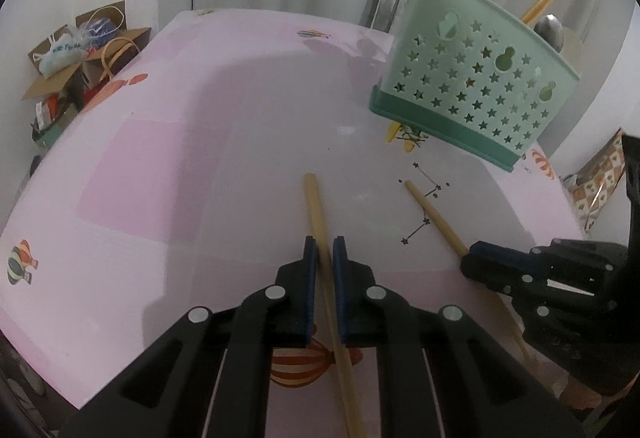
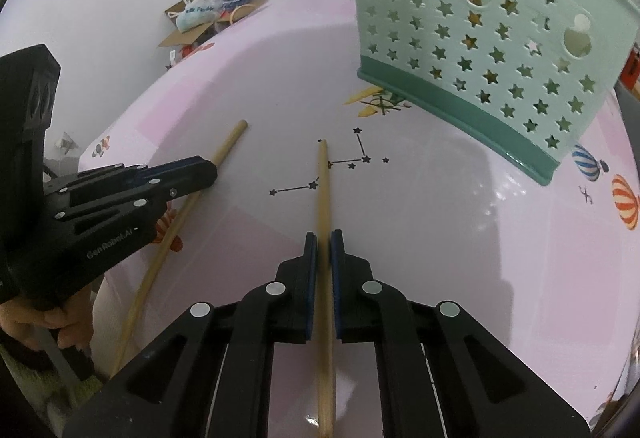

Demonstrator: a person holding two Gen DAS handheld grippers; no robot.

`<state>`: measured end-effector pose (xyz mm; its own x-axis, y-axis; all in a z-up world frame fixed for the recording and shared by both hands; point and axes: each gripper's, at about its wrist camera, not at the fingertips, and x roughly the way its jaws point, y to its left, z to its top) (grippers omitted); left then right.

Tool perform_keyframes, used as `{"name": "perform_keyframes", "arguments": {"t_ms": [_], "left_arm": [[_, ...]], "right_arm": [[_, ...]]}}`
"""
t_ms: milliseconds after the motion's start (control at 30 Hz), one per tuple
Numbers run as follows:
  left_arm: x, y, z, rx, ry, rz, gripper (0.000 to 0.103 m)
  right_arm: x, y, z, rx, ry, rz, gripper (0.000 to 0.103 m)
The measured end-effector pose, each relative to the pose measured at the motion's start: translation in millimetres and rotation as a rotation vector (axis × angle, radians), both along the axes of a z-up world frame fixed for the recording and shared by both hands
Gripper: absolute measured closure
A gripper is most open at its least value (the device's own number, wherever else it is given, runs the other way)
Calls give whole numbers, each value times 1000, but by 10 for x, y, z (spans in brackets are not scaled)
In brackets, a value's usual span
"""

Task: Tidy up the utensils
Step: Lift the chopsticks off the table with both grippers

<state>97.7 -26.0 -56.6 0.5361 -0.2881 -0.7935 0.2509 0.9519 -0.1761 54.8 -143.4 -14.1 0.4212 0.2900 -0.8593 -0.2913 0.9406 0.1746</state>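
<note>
Two bamboo chopsticks lie on the pink table. In the left wrist view my left gripper (image 1: 324,250) is shut on one chopstick (image 1: 314,205), which passes between its blue pads and points away. To the right, my right gripper (image 1: 480,258) holds the other chopstick (image 1: 436,215). In the right wrist view my right gripper (image 2: 323,242) is shut on that chopstick (image 2: 323,181), and my left gripper (image 2: 200,169) shows at the left on its chopstick (image 2: 228,145). A mint green utensil holder (image 1: 472,77) (image 2: 480,37) with star holes stands beyond, with chopsticks and a spoon in it.
The pink tablecloth (image 1: 160,157) has balloon and star prints. Open cardboard boxes with bags (image 1: 80,53) (image 2: 212,13) sit past the table's far left edge. A patterned bag (image 1: 600,177) is off the right edge. A hand (image 2: 24,322) grips the left tool.
</note>
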Motion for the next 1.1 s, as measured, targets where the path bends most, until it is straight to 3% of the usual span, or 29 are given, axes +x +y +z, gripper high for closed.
{"name": "perform_keyframes", "arguments": {"t_ms": [500, 1100], "left_arm": [[5, -20, -9, 21, -19, -14, 94], [-29, -64, -3, 61, -43, -21, 94]], "right_arm": [[108, 215, -31, -58, -56, 4, 97], [123, 188, -36, -49, -44, -3, 97]]}}
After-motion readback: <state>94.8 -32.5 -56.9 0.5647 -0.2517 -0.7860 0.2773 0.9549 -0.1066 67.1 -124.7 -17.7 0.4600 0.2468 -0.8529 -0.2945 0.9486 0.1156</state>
